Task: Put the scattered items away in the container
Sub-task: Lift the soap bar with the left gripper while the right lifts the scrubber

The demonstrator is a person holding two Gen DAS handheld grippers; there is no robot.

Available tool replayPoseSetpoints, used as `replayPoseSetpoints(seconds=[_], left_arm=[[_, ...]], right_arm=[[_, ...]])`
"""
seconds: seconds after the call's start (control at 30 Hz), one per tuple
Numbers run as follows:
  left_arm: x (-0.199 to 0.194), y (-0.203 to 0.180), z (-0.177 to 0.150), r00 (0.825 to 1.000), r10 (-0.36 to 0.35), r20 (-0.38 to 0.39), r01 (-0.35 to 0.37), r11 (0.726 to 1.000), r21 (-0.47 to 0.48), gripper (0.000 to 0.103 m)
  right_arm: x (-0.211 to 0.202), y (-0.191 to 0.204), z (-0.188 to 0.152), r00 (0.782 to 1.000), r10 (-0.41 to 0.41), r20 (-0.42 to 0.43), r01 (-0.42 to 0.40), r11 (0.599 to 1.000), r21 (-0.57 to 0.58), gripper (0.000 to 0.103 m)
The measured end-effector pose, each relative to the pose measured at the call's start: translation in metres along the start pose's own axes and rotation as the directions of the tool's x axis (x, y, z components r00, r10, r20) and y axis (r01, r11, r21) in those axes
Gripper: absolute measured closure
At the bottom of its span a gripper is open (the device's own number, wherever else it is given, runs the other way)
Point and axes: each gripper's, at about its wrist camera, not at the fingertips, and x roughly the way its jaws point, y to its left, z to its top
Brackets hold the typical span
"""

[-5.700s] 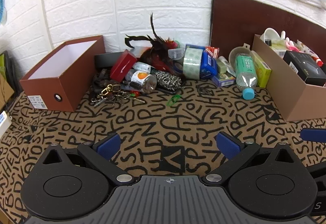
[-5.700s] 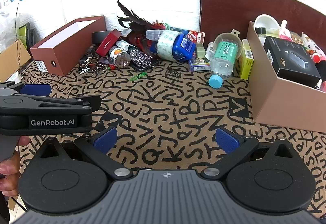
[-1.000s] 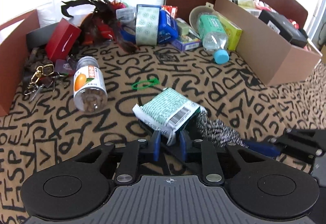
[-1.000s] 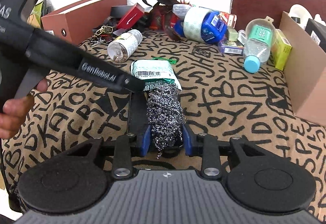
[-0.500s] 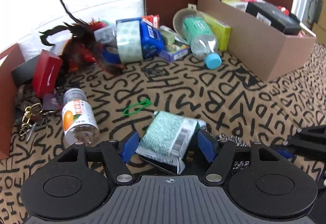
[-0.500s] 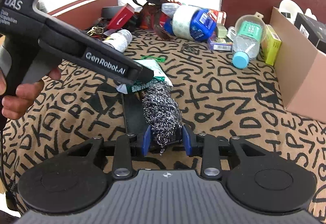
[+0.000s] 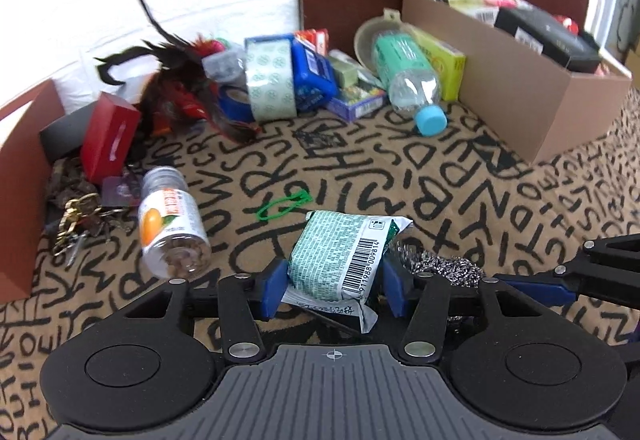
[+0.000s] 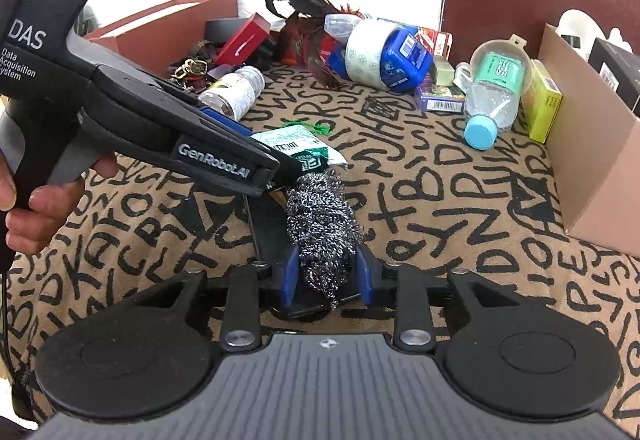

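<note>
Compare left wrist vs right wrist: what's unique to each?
Left wrist only: the packet's barcode side between the left tongs, which have just been closing on it; the red box's face. Right wrist only: a hand holding the left tool; the steel scrubber clamped in the right tongs. Both: green packet, scrubber, bottle, cardboard box.

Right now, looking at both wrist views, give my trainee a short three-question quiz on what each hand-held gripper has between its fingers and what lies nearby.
1. True or false: the right hand-held gripper is shut on the silvery steel-wool scourer.
2. What sits between the pads of the left hand-held gripper: A the orange-labelled clear pill bottle, B the green-printed foil packet with a barcode, C the thin green loop?
3. What colour is the cap of the clear water bottle lying by the tan cardboard box?

Key: 1 true; 2 B; 3 light blue.
</note>
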Motion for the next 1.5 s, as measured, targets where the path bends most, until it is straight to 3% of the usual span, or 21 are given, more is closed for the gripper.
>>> replayPoseSetpoints(seconds=[0.17, 0.4, 0.5, 0.7, 0.77, 0.8, 0.83, 0.97, 1.3, 1.4, 1.5], left_arm=[[-0.031, -0.006, -0.013, 1.000, -0.004, 0.020, 0.004, 1.000, -0.016, 0.050], [-0.040, -0.028, -0.054, 0.998, -0.024, -0.050, 0.023, 1.000, -0.019, 0.049], [-0.032, -0.030, -0.065, 0.997, -0.019, -0.073, 0.016, 0.999, -0.036, 0.033], [-0.028, -0.029, -0.063, 0.998, -0.013, -0.061, 0.009, 0.998, -0.061, 0.026], [-0.024, -0.030, -0.063, 0.998, -0.012, -0.064, 0.008, 0.998, -0.059, 0.029], [-0.023, -0.030, -0.063, 0.998, -0.013, -0.068, 0.009, 0.998, -0.059, 0.031], [-0.022, -0.030, -0.063, 0.997, -0.018, -0.071, 0.013, 0.998, -0.062, 0.040], [-0.021, -0.028, -0.063, 0.997, -0.022, -0.072, 0.017, 0.998, -0.064, 0.034], [-0.015, -0.023, -0.063, 0.995, -0.035, -0.090, 0.027, 0.996, -0.089, 0.035], [-0.015, -0.023, -0.064, 0.995, -0.031, -0.091, 0.023, 0.996, -0.089, 0.042], [-0.014, -0.024, -0.064, 0.995, -0.028, -0.092, 0.020, 0.996, -0.088, 0.043]], right_arm=[[-0.018, -0.002, -0.001, 1.000, -0.018, 0.012, 0.018, 1.000, -0.021, 0.071], [-0.036, 0.001, -0.022, 0.999, -0.025, -0.036, 0.023, 0.998, -0.053, 0.071], [-0.036, -0.002, -0.032, 0.997, -0.026, -0.067, 0.023, 0.999, -0.043, 0.069], [-0.035, -0.001, -0.031, 0.999, -0.028, -0.044, 0.026, 0.999, -0.031, 0.049], [-0.036, 0.001, -0.028, 0.999, -0.027, -0.022, 0.026, 0.999, -0.047, 0.044], [-0.035, 0.002, -0.026, 1.000, -0.025, -0.017, 0.024, 0.998, -0.056, 0.044], [-0.033, 0.002, -0.025, 1.000, -0.024, -0.017, 0.023, 0.998, -0.062, 0.044], [-0.023, 0.001, -0.023, 0.999, 0.006, -0.047, -0.009, 0.999, -0.052, 0.055], [-0.015, 0.004, -0.024, 0.997, 0.020, -0.073, -0.024, 0.998, -0.053, 0.059], [-0.015, 0.003, -0.024, 0.997, 0.023, -0.076, -0.026, 0.999, -0.043, 0.059], [-0.013, 0.002, -0.025, 0.996, 0.029, -0.079, -0.032, 0.999, -0.039, 0.062]])
